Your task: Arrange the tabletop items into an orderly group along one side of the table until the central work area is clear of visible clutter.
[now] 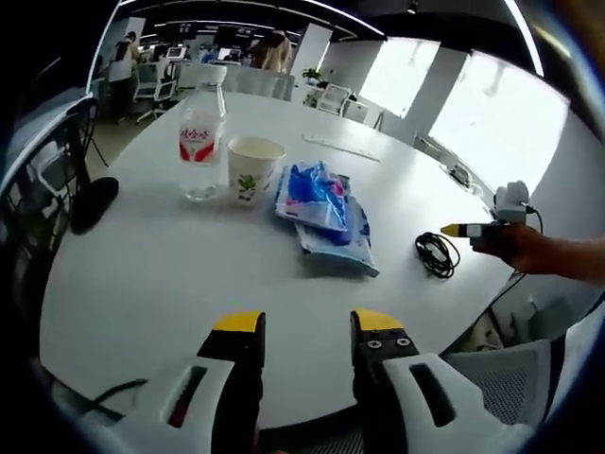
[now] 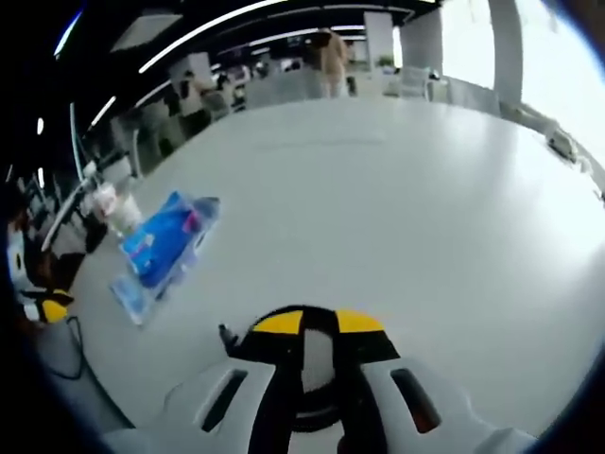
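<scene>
On the round white table (image 1: 142,274), a water bottle (image 1: 201,140) with a red label stands beside a paper cup (image 1: 253,168). Blue plastic packets (image 1: 326,213) lie just right of the cup. A coiled black cable (image 1: 437,253) rests near the table's right edge. My left gripper (image 1: 307,326) hovers open over the near edge, nothing between its yellow tips. A hand holds my right gripper (image 1: 456,230) just above and right of the cable. In the right gripper view its jaws (image 2: 319,323) stand nearly together, a black cable end (image 2: 227,336) beside them. The packets (image 2: 165,244) lie far left.
A black stand (image 1: 90,203) sits at the table's left edge and a flat white strip (image 1: 340,147) at the far side. A grey mesh chair (image 1: 510,378) is tucked in at the near right. Office desks, chairs and people fill the background. Wide bare tabletop (image 2: 397,218) stretches ahead of my right gripper.
</scene>
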Demonstrator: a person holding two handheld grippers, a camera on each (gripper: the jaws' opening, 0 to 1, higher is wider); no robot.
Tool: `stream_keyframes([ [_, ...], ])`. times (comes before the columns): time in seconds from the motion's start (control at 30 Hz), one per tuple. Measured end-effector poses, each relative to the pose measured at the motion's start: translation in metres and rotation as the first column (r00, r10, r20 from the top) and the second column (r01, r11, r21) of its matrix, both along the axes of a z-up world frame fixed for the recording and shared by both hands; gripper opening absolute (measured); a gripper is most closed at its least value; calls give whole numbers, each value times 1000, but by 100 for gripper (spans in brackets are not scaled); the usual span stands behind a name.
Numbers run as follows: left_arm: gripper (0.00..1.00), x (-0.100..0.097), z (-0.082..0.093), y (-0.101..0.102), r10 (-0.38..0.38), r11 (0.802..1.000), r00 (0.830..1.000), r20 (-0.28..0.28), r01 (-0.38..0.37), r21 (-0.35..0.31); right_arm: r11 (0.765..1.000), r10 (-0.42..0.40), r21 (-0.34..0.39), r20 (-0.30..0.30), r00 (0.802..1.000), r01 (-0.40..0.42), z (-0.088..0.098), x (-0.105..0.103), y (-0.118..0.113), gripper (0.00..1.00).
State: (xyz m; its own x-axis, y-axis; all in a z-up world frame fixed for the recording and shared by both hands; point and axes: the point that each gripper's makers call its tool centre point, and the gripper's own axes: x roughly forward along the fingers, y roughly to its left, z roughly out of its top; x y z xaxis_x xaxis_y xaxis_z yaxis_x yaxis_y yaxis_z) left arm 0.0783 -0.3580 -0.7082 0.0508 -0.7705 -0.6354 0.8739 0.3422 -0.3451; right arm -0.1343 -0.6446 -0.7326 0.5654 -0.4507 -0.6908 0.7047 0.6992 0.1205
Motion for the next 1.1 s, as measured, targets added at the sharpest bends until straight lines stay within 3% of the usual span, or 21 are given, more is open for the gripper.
stream_keyframes([
  [0.47,34,-9,1,-22,31,999,998,-51,-32,-22,989,150,-5,-5,989,-150,2,45,15,9],
  [0.83,33,-4,1,-34,113,993,988,-105,-117,-31,964,265,-1,-4,964,-265,4,83,28,11],
  [1.1,32,-5,3,-54,126,990,982,-140,-134,-46,942,335,-1,-1,942,-335,7,109,29,12],
])
